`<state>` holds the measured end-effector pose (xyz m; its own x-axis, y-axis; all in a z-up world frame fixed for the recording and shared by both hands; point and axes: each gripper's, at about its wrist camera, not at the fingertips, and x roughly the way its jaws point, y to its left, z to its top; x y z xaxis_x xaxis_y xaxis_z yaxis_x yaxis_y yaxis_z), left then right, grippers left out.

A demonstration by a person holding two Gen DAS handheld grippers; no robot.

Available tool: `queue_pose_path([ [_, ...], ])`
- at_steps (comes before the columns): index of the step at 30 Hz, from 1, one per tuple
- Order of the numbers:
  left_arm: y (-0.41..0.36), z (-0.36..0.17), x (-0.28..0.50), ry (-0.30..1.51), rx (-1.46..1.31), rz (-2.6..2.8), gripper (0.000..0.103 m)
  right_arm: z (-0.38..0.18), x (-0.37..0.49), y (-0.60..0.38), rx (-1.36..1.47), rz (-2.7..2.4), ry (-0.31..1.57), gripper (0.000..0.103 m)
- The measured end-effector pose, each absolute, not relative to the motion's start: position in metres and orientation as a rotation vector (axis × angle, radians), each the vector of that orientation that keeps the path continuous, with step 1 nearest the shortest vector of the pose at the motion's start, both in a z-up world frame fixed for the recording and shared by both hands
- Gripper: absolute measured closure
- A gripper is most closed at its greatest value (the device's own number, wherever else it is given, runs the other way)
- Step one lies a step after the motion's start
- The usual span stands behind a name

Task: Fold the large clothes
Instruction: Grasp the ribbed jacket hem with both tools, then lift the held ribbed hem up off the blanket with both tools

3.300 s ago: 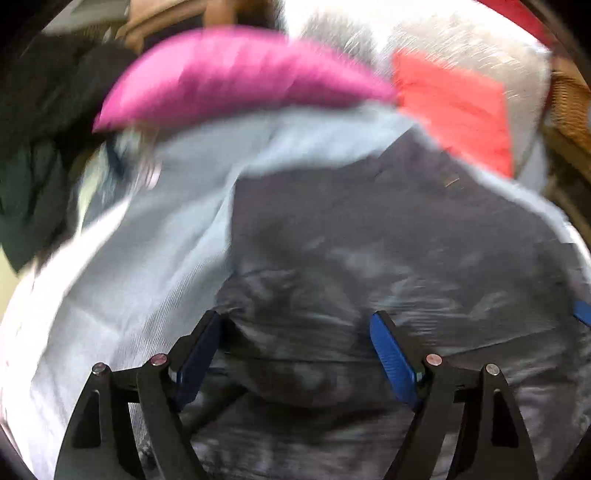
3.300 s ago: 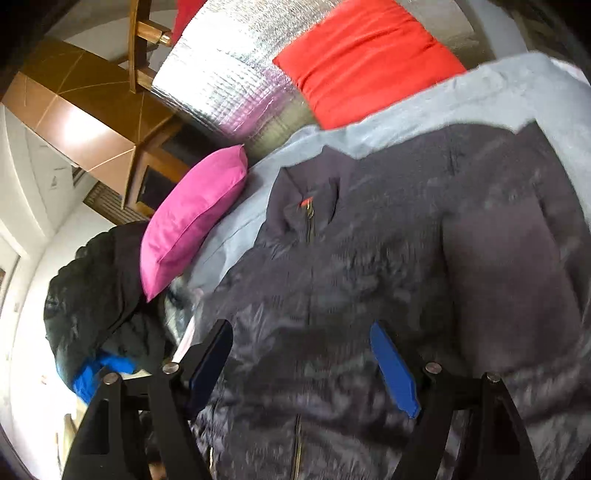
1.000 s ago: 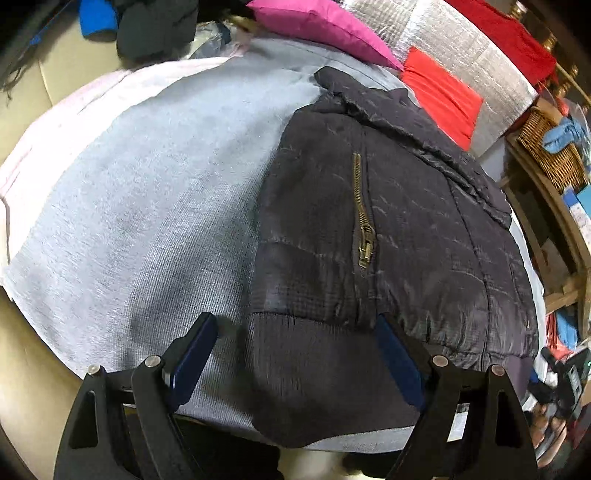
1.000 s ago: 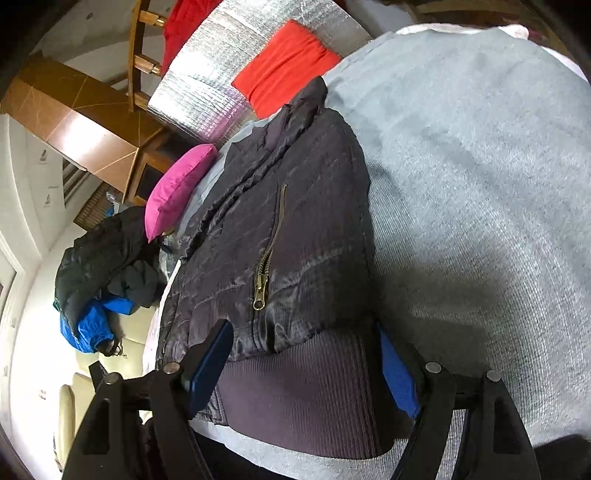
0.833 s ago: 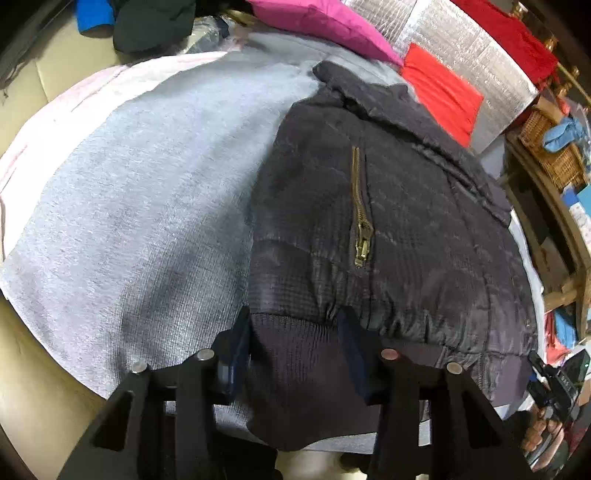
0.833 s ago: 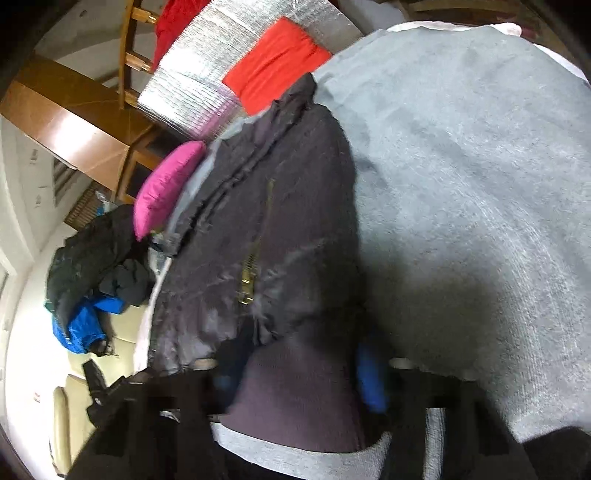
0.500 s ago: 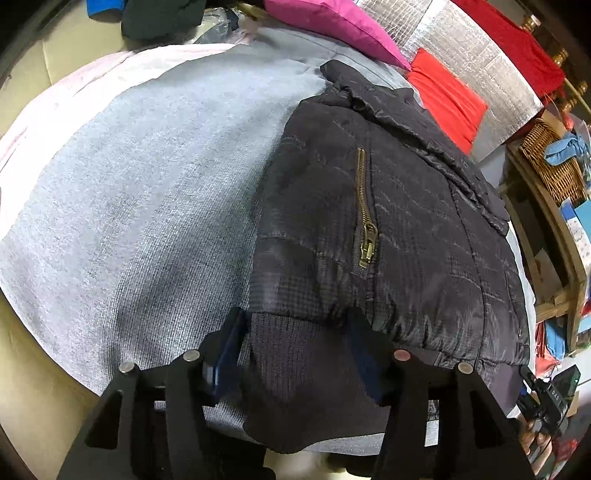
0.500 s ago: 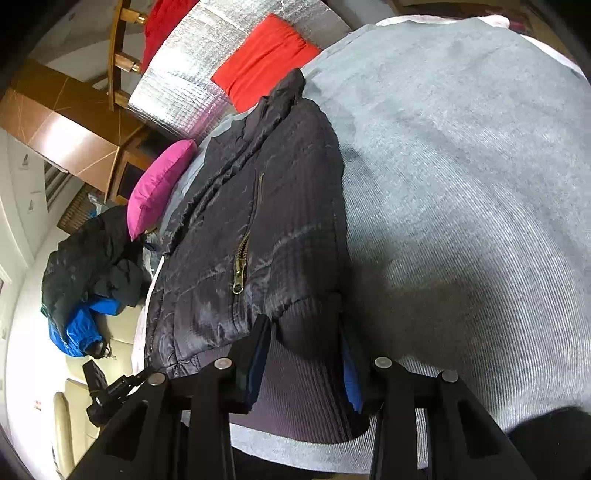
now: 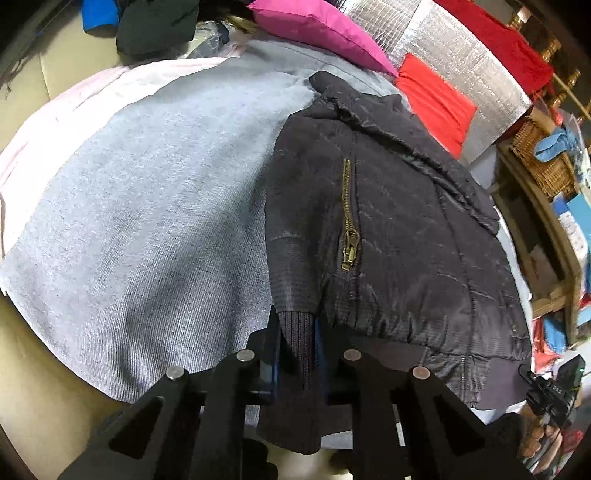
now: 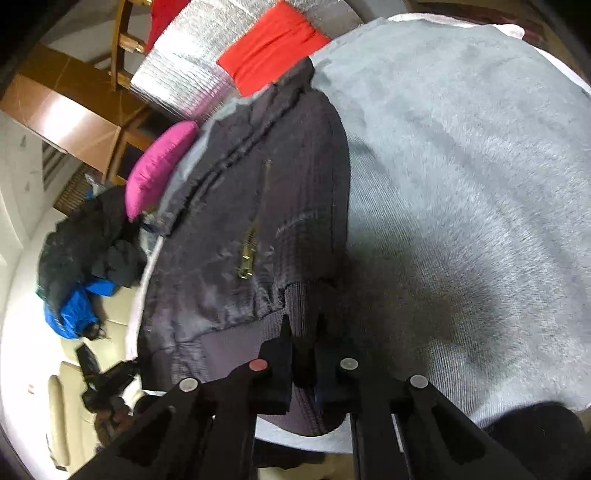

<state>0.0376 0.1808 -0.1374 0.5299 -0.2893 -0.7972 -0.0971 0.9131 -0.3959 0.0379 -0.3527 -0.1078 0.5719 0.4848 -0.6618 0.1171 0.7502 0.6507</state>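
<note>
A dark quilted jacket [image 9: 391, 229] lies on a grey blanket [image 9: 147, 221], sides folded in, a brass pocket zip [image 9: 349, 236] on top. My left gripper [image 9: 297, 332] is shut on the jacket's ribbed hem [image 9: 299, 354] at its near left corner. In the right wrist view the same jacket [image 10: 258, 206] lies on the blanket [image 10: 461, 177]. My right gripper [image 10: 303, 328] is shut on the ribbed hem [image 10: 299, 302] at the near right corner.
A pink pillow [image 9: 314, 29] and a red cushion [image 9: 436, 99] against silver padding [image 9: 461, 48] lie beyond the collar. Dark and blue clothes [image 10: 85, 251] are piled to the left. Wooden shelves with a wicker basket [image 9: 546, 162] stand on the right.
Both grippers were open around the jacket's hem corners a second ago. They have since closed onto the ribbed hem, and the left corner is bunched between the fingers.
</note>
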Motion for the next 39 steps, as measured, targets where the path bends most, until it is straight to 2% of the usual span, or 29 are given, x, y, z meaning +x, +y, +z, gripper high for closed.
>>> queue_pose_path([
  [2, 0.179, -0.140, 0.041, 1.026, -0.408, -0.112, 0.083, -0.109, 0.040, -0.353, 0.713, 0.241, 0.969, 0.093],
  [3, 0.179, -0.142, 0.042, 1.031, -0.416, -0.111, 0.083, -0.113, 0.043, -0.353, 0.710, 0.240, 0.982, 0.089],
  [5, 0.179, -0.143, 0.044, 1.034, -0.427, -0.094, 0.071, -0.119, 0.044, -0.353, 0.733, 0.225, 0.980, 0.087],
  [7, 0.179, -0.144, 0.045, 1.034, -0.446, -0.089, 0.061, -0.120, 0.043, -0.351, 0.731, 0.219, 0.959, 0.076],
  [9, 0.175, -0.144, 0.046, 1.031, -0.454, -0.099, 0.059, -0.123, 0.042, -0.351, 0.764, 0.239, 0.951, 0.044],
  [10, 0.172, -0.144, 0.047, 1.032, -0.438, -0.093, 0.059, -0.124, 0.042, -0.351, 0.778, 0.254, 0.942, 0.043],
  [12, 0.165, -0.144, 0.049, 1.031, -0.388, -0.078, 0.059, -0.124, 0.047, -0.347, 0.772, 0.277, 0.936, 0.047],
  [13, 0.163, -0.144, 0.050, 1.032, -0.370, -0.072, 0.067, -0.125, 0.052, -0.344, 0.757, 0.269, 0.952, 0.051],
  [14, 0.163, -0.144, 0.051, 1.036, -0.364, -0.070, 0.075, -0.125, 0.054, -0.342, 0.737, 0.255, 0.973, 0.074],
  [15, 0.164, -0.144, 0.051, 1.038, -0.371, -0.074, 0.079, -0.127, 0.058, -0.340, 0.716, 0.245, 1.000, 0.085],
  [16, 0.165, -0.143, 0.052, 1.037, -0.382, -0.083, 0.086, -0.128, 0.060, -0.341, 0.724, 0.249, 1.010, 0.087],
  [20, 0.170, -0.128, 0.047, 1.005, -0.386, -0.108, 0.091, -0.118, 0.058, -0.342, 0.720, 0.268, 1.011, 0.089],
  [25, 0.175, -0.107, 0.031, 0.943, -0.375, -0.141, 0.092, -0.103, 0.048, -0.347, 0.770, 0.331, 0.972, 0.089],
  [33, 0.183, -0.115, 0.007, 0.971, -0.400, -0.137, 0.092, -0.119, 0.012, -0.354, 0.830, 0.357, 0.993, 0.090],
  [36, 0.180, -0.122, 0.010, 0.993, -0.367, -0.124, 0.090, -0.119, 0.003, -0.352, 0.809, 0.372, 0.989, 0.089],
  [39, 0.180, -0.130, 0.018, 1.026, -0.375, -0.079, 0.083, -0.114, 0.009, -0.349, 0.792, 0.375, 0.962, 0.083],
])
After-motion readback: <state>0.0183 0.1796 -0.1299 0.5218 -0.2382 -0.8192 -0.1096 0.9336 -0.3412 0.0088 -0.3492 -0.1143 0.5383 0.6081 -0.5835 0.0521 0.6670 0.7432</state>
